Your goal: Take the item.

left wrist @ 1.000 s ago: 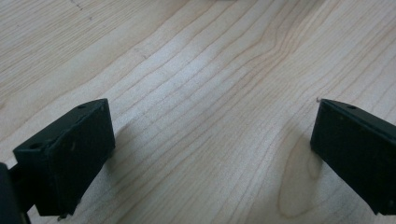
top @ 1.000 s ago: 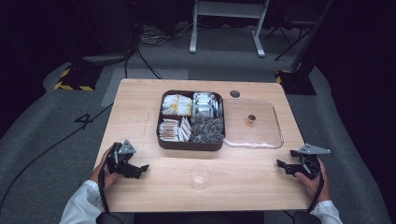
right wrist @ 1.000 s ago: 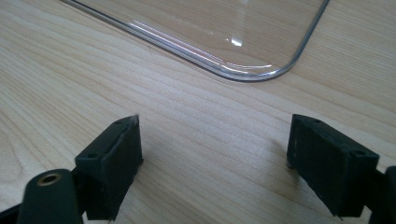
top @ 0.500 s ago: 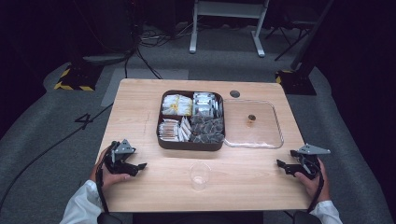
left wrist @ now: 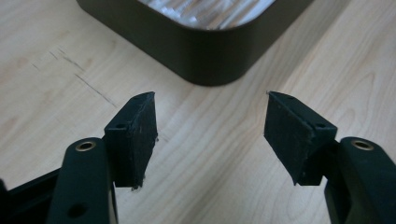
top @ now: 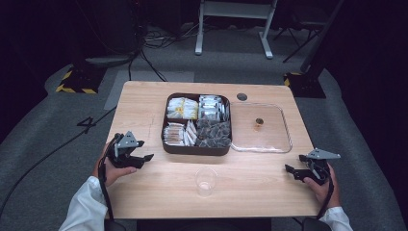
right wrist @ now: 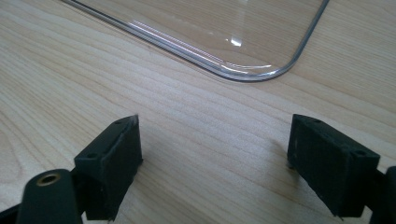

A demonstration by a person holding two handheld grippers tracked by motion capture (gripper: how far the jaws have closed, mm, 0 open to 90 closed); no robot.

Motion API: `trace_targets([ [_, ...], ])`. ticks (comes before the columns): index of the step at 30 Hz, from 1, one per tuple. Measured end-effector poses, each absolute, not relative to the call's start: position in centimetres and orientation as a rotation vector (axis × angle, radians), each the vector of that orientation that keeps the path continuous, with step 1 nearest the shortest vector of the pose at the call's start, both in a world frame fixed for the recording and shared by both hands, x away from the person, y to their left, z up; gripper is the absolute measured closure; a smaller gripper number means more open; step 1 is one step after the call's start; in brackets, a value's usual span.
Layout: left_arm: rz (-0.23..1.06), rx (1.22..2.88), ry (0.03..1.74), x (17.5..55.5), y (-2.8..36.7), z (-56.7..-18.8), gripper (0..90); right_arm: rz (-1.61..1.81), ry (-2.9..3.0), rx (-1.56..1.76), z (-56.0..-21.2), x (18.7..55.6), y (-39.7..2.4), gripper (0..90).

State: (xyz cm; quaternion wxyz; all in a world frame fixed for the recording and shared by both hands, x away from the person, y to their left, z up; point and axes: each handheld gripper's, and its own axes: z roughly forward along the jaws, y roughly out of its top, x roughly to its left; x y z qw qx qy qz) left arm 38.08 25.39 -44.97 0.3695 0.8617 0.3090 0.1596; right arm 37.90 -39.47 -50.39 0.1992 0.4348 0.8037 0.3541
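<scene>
1 dark box [top: 196,149], 1 clear lid [top: 262,144], 1 cup [top: 205,181]; 2 grippers, left gripper [top: 144,158] and right gripper [top: 290,171], jaws apart, empty.

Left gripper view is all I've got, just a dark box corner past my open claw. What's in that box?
Observer: The dark box has four compartments packed with small sachets.
Operator: Anything else on the table?
Observer: A clear plastic cup stands upright near the front edge, apart from the box.
Operator: And beside the box?
Observer: A clear lid lies flat against its right side, small knob up.
Operator: My other claw?
Observer: The right claw is open, low over the table near that lid's corner.
</scene>
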Motion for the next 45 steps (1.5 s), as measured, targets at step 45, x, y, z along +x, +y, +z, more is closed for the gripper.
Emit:
trace_targets([
  [45, 0.467, 2.275, 0.639, 48.7, 17.4, -39.3, 61.4, 0.99, 2.249, 1.217, -50.4, 37.9, -39.5, 18.0],
])
